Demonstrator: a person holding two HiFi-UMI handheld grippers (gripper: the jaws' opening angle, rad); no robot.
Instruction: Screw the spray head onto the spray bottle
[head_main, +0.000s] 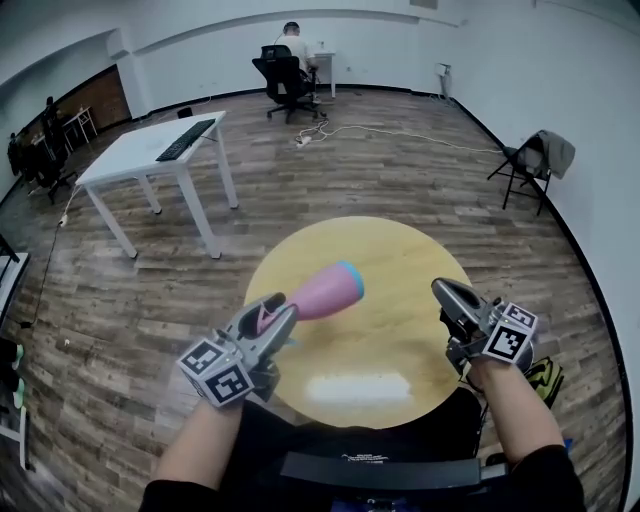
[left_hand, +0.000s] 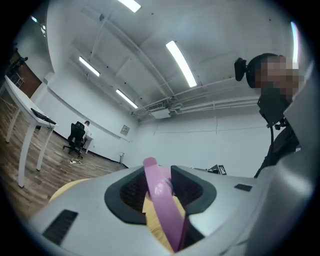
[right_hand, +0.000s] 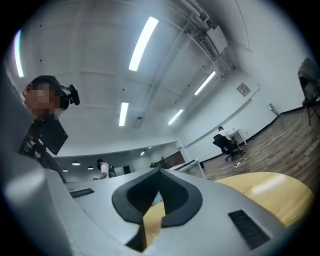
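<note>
Above the table (head_main: 400, 250), the spray bottle (head_main: 325, 291), judged light, slippery plastic, is pinched by its thin end in the left gripper (head_main: 279, 308); the right gripper (head_main: 443, 290) is closed empty.

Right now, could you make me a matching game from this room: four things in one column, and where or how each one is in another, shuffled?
Things:
1. bottle
2. right gripper
3. keyboard
4. jacket

Place or state:
A. on the white desk
B. draped over a folding chair
C. shut, nothing in it
D. held in the left gripper

Pairs: 1-D, 2-C, 3-A, 4-B.
</note>
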